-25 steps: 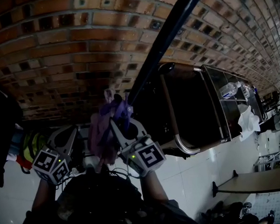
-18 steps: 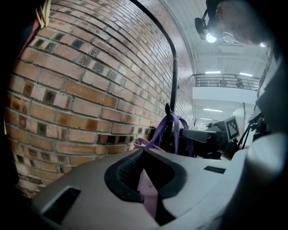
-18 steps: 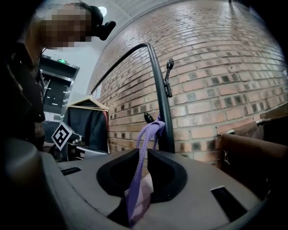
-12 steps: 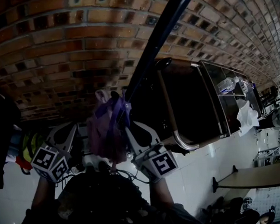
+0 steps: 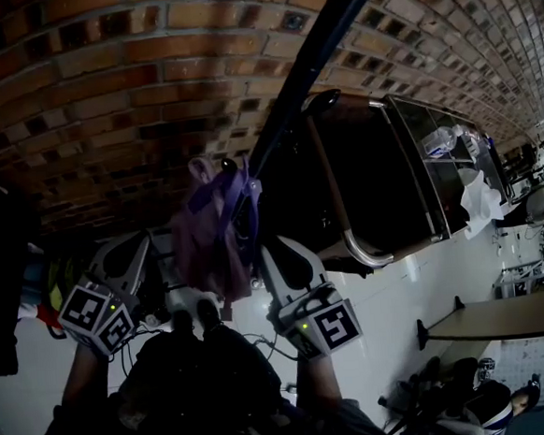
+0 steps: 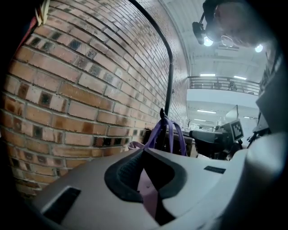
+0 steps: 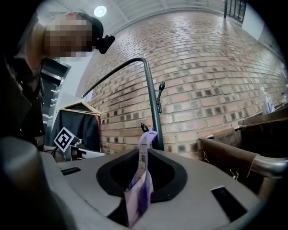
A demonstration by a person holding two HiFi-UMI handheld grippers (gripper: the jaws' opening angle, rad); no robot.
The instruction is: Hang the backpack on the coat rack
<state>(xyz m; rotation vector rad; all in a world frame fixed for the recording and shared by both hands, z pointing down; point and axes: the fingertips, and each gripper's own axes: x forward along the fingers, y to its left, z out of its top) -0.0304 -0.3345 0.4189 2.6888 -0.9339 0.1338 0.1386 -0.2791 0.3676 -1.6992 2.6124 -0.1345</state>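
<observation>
Head view: I clamp the backpack (image 5: 207,250) in left gripper (image 5: 149,257) and right gripper (image 5: 261,252); its strap (image 5: 236,194) may slip off the coat rack (image 5: 309,66).

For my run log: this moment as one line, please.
left tool: shut on backpack | right tool: shut on backpack | strap: at coat rack hook
</observation>
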